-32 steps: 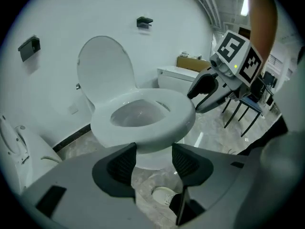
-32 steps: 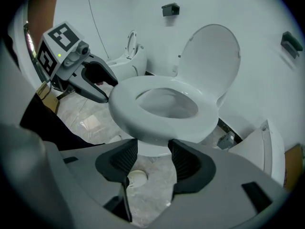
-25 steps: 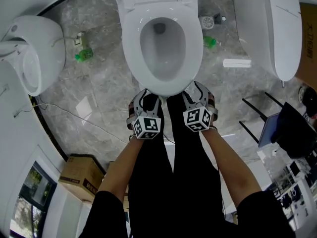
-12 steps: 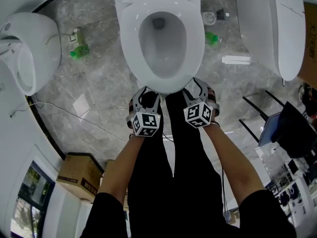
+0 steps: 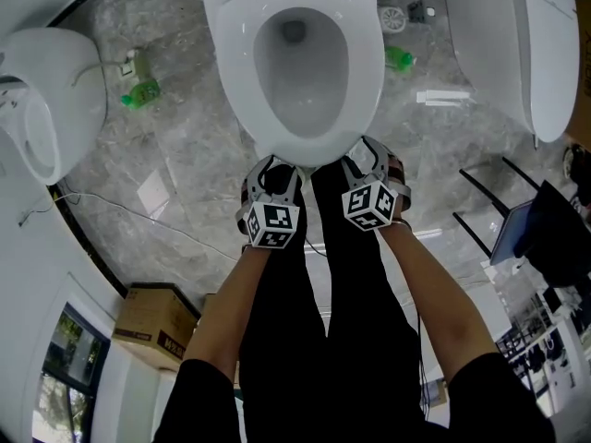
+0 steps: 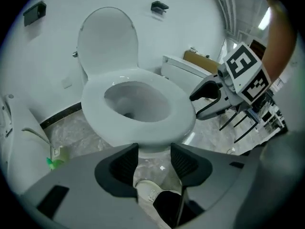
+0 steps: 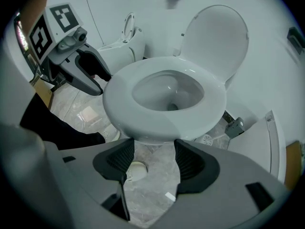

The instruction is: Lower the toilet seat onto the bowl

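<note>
Toilet seat (image 5: 367,63) lies flat on the bowl (image 5: 300,77). The lid (image 6: 107,37) stands upright behind it, against the wall.

Left gripper (image 5: 274,175): at the seat's front edge, pointing steeply down. Its fingers are apart and have just been closing slightly. Nothing is between them; only the floor (image 5: 185,146) and a shoe (image 6: 151,193) show through the gap.

Right gripper (image 5: 365,160): just beside the left one, also at the front edge. Its fingers are apart, with nothing in the gap.

Neither gripper holds the seat. Contact with the rim cannot be told.
</note>
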### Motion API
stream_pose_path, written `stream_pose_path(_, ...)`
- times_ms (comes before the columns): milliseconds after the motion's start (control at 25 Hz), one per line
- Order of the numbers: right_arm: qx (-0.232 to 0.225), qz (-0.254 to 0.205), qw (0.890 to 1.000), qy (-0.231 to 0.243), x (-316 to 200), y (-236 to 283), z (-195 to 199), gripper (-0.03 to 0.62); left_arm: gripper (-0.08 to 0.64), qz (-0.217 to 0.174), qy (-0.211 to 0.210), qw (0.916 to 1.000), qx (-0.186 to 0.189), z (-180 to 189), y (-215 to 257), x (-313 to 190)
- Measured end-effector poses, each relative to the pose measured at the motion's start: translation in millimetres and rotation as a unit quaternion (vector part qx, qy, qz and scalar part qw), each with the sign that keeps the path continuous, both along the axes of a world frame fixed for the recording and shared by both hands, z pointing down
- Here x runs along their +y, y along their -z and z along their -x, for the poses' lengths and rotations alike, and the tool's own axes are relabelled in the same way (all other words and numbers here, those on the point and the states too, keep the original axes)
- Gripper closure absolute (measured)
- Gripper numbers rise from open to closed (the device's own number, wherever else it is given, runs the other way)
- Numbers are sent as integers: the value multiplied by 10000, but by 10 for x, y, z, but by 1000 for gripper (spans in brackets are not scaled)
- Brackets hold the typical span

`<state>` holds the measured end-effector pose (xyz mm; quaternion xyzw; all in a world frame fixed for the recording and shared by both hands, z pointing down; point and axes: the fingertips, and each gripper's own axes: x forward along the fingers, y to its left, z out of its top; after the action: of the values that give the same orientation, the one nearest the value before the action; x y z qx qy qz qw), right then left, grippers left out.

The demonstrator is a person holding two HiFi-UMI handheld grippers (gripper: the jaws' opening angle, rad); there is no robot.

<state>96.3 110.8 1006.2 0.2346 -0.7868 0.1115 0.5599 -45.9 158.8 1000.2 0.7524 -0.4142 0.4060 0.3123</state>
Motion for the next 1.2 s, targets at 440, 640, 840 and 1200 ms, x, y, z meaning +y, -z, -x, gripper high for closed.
stream_pose_path(440, -2, 139, 9999, -42, -23, -254, -21, 330, 337, 206, 187, 9996, -11, -11, -288, -1)
stream_pose_path(640, -22, 120, 9999, -61, -24, -311, -27, 330, 351, 164, 61, 9998, 70, -1, -336, 0)
stream_pose_path(840, -239, 82, 9995, -188, -22, -273, -28, 330, 351, 144, 158, 9995, 229, 0, -347, 17)
stream_pose_path(1200, -1115, -2, 9846, -1347, -173, 476, -157, 330, 342, -39, 484, 9953, 837, -47, 197, -174)
